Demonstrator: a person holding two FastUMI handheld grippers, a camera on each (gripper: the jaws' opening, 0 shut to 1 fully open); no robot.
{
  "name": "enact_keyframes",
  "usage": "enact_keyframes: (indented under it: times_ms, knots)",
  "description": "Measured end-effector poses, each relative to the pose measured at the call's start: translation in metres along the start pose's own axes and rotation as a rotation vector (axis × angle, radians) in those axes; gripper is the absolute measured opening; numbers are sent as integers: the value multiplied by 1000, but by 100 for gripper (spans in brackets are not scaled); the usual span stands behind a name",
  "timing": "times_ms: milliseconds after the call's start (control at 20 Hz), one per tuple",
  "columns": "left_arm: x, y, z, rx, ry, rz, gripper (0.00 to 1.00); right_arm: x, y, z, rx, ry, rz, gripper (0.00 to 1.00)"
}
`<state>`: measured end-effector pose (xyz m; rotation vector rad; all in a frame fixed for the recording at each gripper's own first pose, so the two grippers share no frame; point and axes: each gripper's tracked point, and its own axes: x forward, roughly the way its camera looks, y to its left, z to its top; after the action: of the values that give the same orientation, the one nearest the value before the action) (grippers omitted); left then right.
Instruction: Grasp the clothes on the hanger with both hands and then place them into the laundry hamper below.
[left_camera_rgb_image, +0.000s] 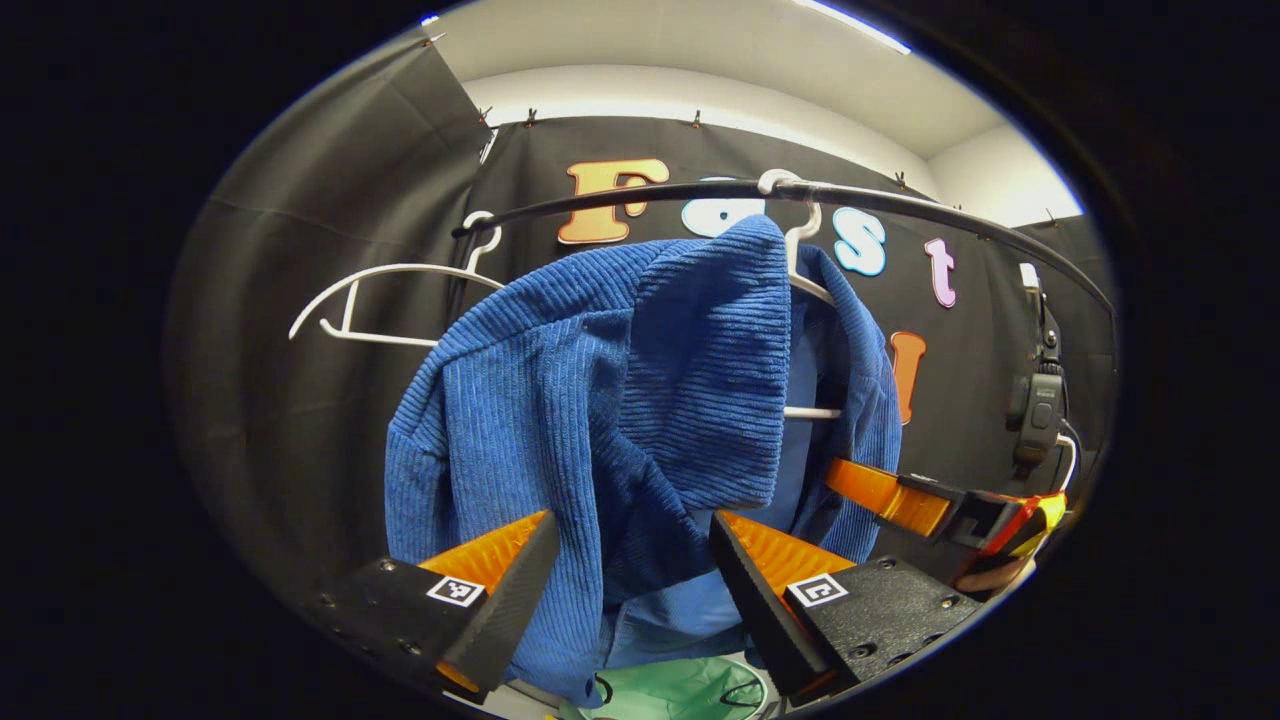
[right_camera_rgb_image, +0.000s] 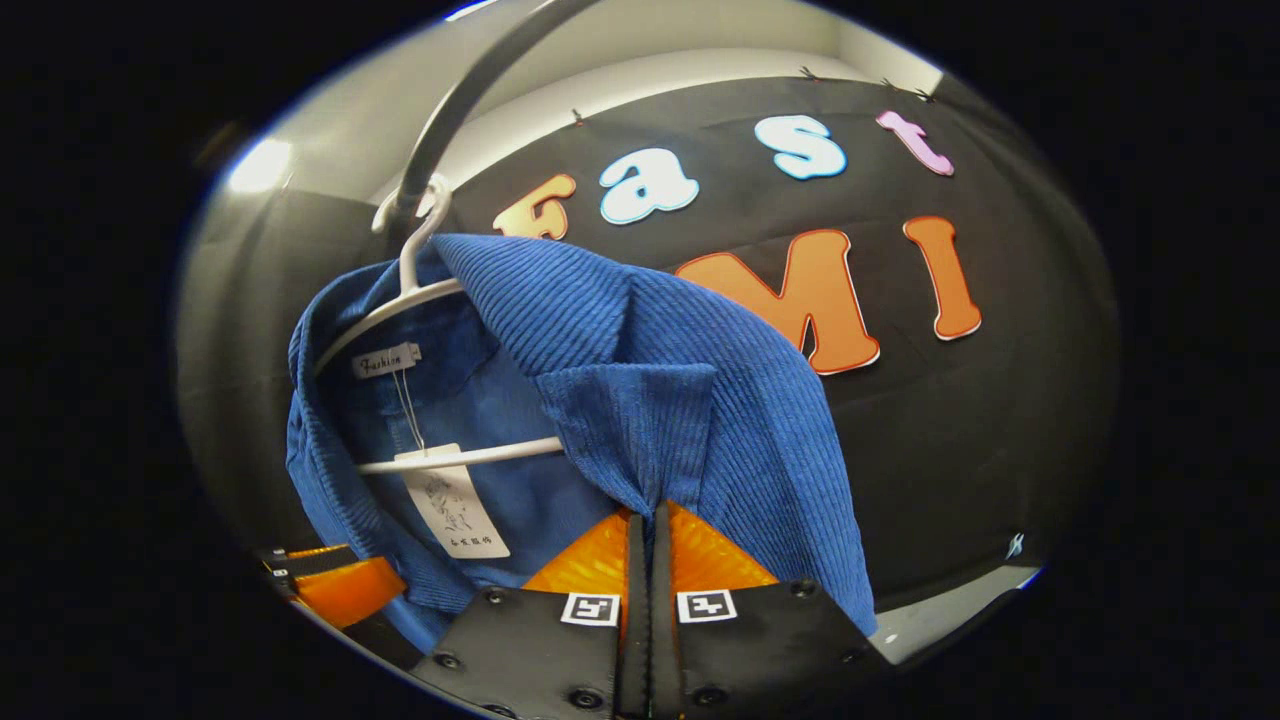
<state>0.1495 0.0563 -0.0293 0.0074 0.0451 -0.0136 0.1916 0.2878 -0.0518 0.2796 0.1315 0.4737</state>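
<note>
**Right side has the jacket, left side hasn't bitten yet**

So this is the grasping step, about halfway done I'd say. The blue corduroy jacket (left_camera_rgb_image: 640, 400) hangs on a white plastic hanger (right_camera_rgb_image: 420, 290) hooked over the black rail (left_camera_rgb_image: 900, 205), with a second, bare white hanger (left_camera_rgb_image: 390, 300) further along the rail.

In the right gripper view, the right gripper (right_camera_rgb_image: 645, 520) has its fingers pressed together on a fold of the jacket's front edge, so that side looks pinched and secure. In the left gripper view, the left gripper (left_camera_rgb_image: 630, 560) is spread wide, with the cloth hanging between its fingers and no pinch made.

The hamper: at the bottom of the left gripper view there's a green-lined laundry hamper (left_camera_rgb_image: 680, 690) right below the jacket.

My guess for the next move: close the left one on the fabric, then lift both up and off the hanger's shoulders before lowering. The hook could drag the hanger along.
</note>
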Motion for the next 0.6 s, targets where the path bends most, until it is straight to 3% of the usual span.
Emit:
enact_keyframes:
  times_ms: [250,350,500,600]
  knots:
    - [16,2,-1,-13,7,-3,95,-8,5,3,64,12,100,8]
    - [19,2,-1,-50,13,-12,84,-12,7,4,105,22,141,8]
    - [20,30,-2,-31,27,79,34,-11,1,10,219,24,191,8]
    - [18,20,-4,-72,32,25,0,-13,-6,15,293,25,217,8]
